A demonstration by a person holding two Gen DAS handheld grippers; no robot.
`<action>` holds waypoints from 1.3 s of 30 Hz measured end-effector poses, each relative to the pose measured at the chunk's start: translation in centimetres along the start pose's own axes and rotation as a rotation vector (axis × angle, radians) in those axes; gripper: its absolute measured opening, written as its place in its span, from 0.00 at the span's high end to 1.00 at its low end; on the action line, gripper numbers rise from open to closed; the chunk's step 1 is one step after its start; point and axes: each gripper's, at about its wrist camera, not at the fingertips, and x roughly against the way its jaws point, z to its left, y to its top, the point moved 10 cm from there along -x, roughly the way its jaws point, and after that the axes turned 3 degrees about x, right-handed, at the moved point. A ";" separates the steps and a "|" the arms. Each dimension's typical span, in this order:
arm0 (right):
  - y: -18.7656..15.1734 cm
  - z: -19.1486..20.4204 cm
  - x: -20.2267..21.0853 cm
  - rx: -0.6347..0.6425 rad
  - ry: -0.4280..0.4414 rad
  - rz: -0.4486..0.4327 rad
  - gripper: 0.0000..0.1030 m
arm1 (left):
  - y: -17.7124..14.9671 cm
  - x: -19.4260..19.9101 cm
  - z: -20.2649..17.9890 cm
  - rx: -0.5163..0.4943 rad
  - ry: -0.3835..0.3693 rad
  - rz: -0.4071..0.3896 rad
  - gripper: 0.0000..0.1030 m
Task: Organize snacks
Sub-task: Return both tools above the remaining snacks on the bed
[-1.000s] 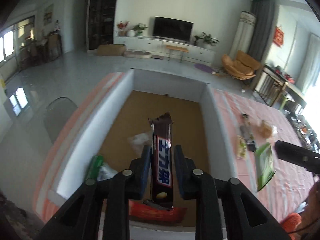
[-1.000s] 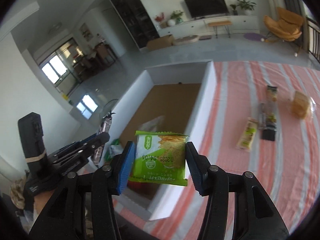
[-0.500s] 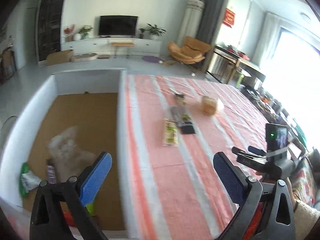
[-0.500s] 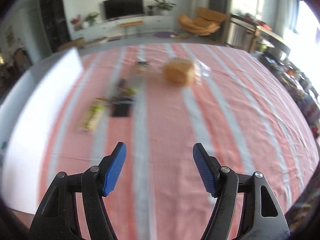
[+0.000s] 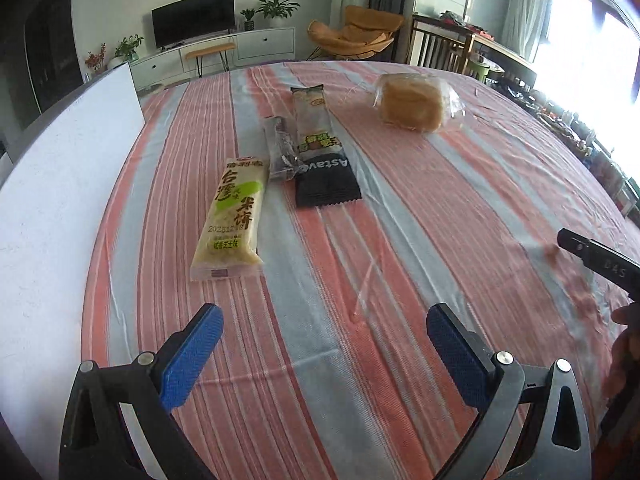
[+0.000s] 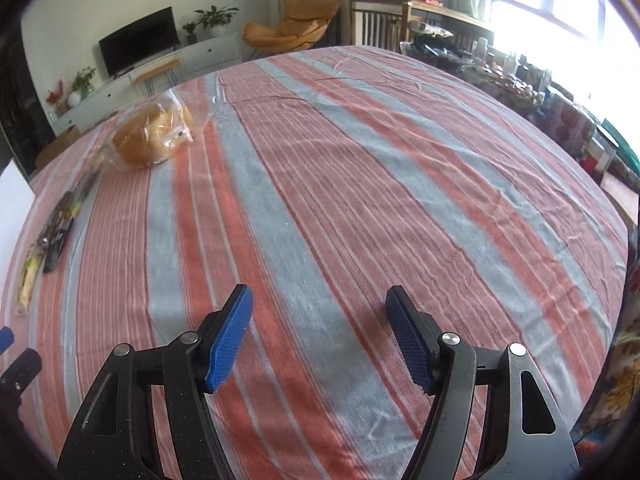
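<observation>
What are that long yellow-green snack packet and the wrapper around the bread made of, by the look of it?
The rice cracker packet looks like printed plastic film, semi-glossy, with crimped, sealed ends and a slight sheen. The bread wrapper seems to be thin clear plastic: the bread shows through, and it crinkles and glints. The tablecloth beneath looks like woven fabric, matte and creased.

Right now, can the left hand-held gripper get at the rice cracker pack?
Probably yes: left hand-held gripper is open and empty, only bare tablecloth lies before the rice cracker pack.
</observation>
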 end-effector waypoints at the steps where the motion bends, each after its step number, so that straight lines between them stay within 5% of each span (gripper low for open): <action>1: -0.1 0.1 0.0 0.001 0.000 0.000 0.29 | 0.1 -0.2 0.1 0.008 0.001 0.001 0.02; 8: -0.6 0.3 0.3 0.004 0.005 -0.001 0.28 | 0.2 -1.0 -0.3 -0.031 0.052 0.012 0.00; 39: -1.1 1.4 -0.2 0.050 0.001 0.020 0.14 | 0.1 -1.0 -0.3 -0.027 0.047 0.012 0.00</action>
